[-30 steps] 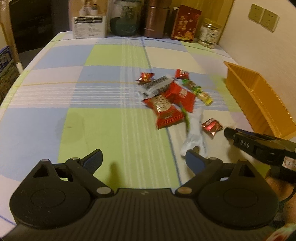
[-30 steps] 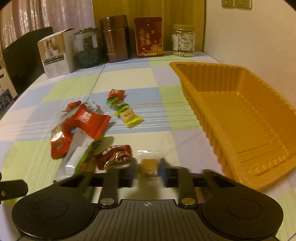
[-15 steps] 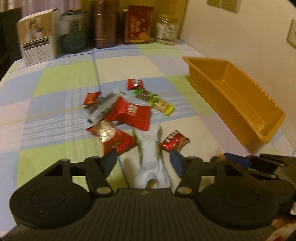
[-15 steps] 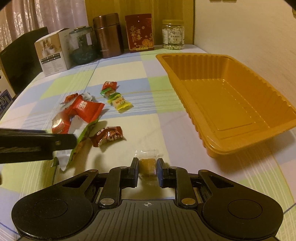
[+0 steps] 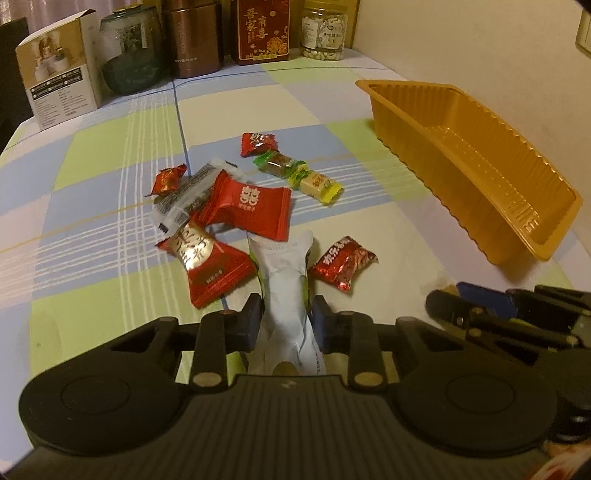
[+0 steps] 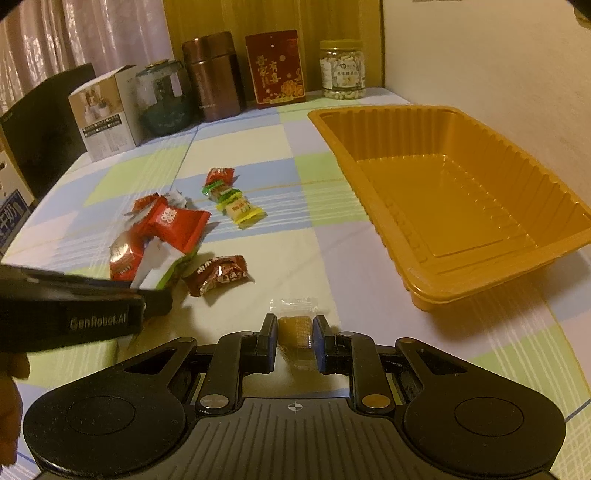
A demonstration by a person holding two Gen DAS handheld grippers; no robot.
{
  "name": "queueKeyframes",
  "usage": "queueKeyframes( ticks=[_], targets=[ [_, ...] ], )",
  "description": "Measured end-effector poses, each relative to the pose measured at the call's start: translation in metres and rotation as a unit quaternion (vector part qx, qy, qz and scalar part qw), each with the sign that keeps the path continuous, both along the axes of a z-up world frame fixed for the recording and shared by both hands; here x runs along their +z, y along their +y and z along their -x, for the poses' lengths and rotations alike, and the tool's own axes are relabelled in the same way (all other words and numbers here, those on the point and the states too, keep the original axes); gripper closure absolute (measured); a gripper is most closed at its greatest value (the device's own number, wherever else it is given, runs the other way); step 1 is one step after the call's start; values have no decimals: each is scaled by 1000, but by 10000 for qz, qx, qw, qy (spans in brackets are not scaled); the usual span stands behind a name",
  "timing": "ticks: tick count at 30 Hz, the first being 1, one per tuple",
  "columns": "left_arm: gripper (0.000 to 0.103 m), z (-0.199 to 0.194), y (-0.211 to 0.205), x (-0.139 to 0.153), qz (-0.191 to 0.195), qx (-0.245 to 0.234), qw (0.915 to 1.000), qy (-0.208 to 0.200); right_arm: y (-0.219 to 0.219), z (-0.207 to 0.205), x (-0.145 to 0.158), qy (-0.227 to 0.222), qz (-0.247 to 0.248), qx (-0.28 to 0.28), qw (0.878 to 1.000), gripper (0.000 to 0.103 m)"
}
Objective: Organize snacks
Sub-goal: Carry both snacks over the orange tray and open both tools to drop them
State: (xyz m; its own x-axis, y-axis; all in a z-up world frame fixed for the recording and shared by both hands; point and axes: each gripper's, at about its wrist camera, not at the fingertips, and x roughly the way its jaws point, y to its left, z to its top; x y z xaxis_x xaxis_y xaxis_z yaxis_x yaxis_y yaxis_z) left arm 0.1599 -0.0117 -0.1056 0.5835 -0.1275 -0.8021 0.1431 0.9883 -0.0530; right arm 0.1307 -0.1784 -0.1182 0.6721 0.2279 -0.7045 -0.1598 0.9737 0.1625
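My left gripper [image 5: 287, 317] has a long white snack packet [image 5: 284, 273] between its blue pads. The jaws are closing and the pads press the packet's sides where it lies on the checked tablecloth. Beside it lie two red packets [image 5: 247, 206], a dark red candy [image 5: 341, 262] and green and yellow sweets [image 5: 299, 175]. My right gripper [image 6: 294, 338] is shut on a brown candy in a clear wrapper [image 6: 294, 325], low over the cloth. The orange tray [image 6: 369, 110] stands to the right with nothing in it. The left gripper's fingers [image 6: 155, 299] show at the left of the right wrist view.
Along the table's back edge stand a white carton [image 5: 59, 70], a dark glass jar [image 5: 129, 62], a brown canister [image 5: 192, 40], a red tin [image 5: 262, 29] and a jar of nuts [image 5: 324, 31]. A wall runs close behind the tray.
The left gripper swung right over the snack pile and its jaws came together from wide apart onto the white packet. The right gripper stayed shut on the brown candy and shifted slightly.
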Motion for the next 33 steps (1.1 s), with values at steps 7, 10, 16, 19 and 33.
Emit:
queueKeyframes(
  ticks=[7,10,16,19,33],
  targets=[
    [77,30,9,14,236,162,9996,-19,-2,15,13,-56,-40,17,10000,82],
    [77,41,14,21,349,248,9991,-43,-4,23,19,-80,-34,12,10000,82],
    [77,59,23,36,609,420,9972,-109,-8,37,34,-173,-42,-21,9998,82],
    [77,65,24,45,710,455,9963,-172,-9,43,42,-235,-48,-16,9997,82],
    [77,63,-7,95,1010,137,9931,-571,-38,46,90,-642,-214,-283,9973,82]
  ],
)
